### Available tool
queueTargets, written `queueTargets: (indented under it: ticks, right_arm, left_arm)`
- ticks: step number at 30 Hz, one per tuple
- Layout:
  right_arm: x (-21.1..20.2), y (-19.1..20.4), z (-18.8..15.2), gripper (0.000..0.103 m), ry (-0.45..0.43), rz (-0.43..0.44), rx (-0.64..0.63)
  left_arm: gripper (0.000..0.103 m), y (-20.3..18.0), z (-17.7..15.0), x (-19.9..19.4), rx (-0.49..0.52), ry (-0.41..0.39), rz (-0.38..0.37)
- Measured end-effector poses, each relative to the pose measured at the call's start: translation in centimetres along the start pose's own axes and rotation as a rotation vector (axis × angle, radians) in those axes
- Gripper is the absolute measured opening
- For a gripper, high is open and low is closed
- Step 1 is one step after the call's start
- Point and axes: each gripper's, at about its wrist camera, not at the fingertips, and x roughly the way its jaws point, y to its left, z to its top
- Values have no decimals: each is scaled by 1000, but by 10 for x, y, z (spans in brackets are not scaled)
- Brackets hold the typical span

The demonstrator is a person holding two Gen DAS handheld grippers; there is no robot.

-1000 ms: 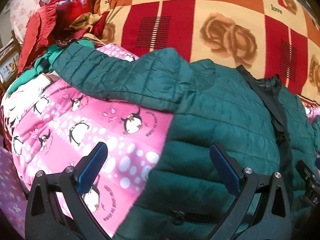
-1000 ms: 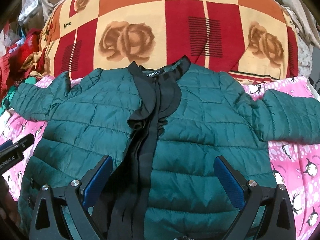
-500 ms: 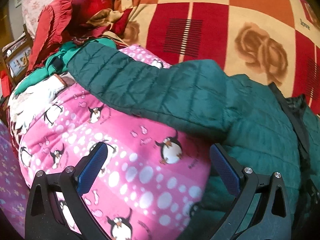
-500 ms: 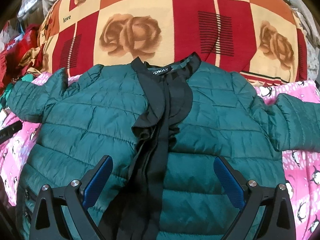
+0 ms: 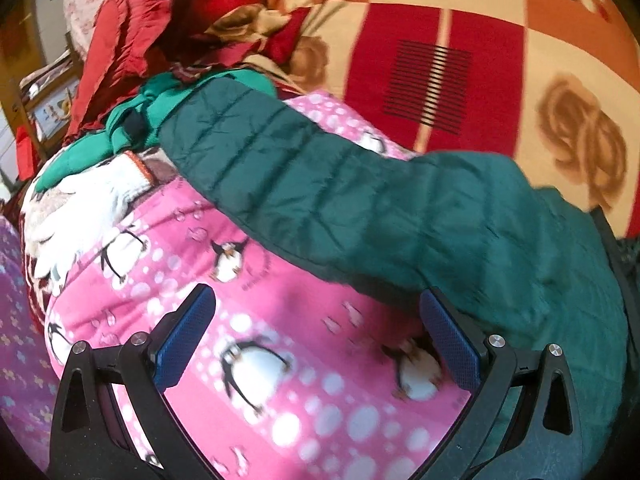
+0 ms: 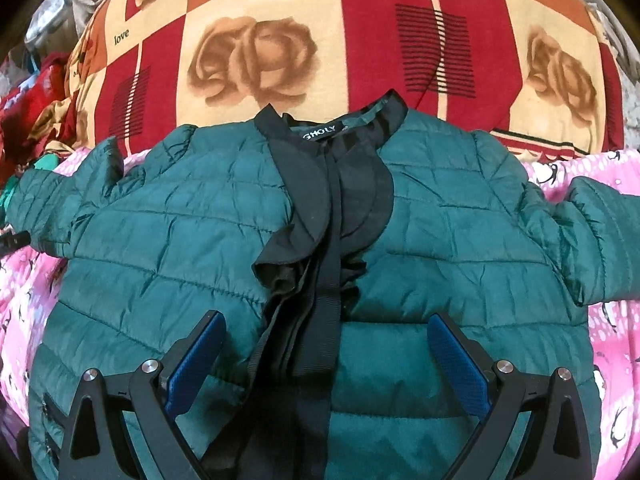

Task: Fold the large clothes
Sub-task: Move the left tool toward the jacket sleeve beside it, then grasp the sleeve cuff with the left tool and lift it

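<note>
A dark green quilted jacket (image 6: pixel 440 248) with a black collar and front placket (image 6: pixel 332 240) lies face up on a pink penguin blanket (image 6: pixel 616 332), sleeves spread to both sides. My right gripper (image 6: pixel 326 350) is open and empty, hovering over the jacket's chest at the placket. In the left wrist view the jacket's sleeve (image 5: pixel 320 184) stretches up and left across the pink blanket (image 5: pixel 280 360). My left gripper (image 5: pixel 318 328) is open and empty over the blanket just below the sleeve; its right finger (image 5: pixel 448 340) is near the underarm edge.
A big red, orange and cream rose-patterned cushion (image 6: pixel 360 40) stands behind the jacket. A pile of red and green clothes (image 5: pixel 132 80) lies at the far left by the sleeve cuff. A white towel-like cloth (image 5: pixel 80 208) lies on the blanket's left edge.
My left gripper has moved left, off the jacket body to below the sleeve. My right gripper has moved forward over the jacket's chest. Both stay open.
</note>
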Motion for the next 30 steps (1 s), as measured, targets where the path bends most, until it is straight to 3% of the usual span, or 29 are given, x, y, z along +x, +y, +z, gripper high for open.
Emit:
queueTargets:
  ticks: [9,15,19,22,26,30]
  right_arm:
    - [6,2,-1,101,4,4,-9]
    - [7,3,1,101,8,0,-16]
    - [5,5,2,101,5,-8,-25]
    - [3,6,2,101,-3,4,-36]
    - [3,5,1,101,-3,7,-44]
    - [4,6,2,101,2,3,-44]
  left_arm:
    - [102,57,43,33,-133,-9,72]
    - [101,95,73,56,-238,-5,53]
    - [93,110,88,74,-305,18,41]
    - [75,125,96,90,-381,37,19]
    - [75,139,99,104,-412,44,17]
    - [75,135,111,108,-368,19,20]
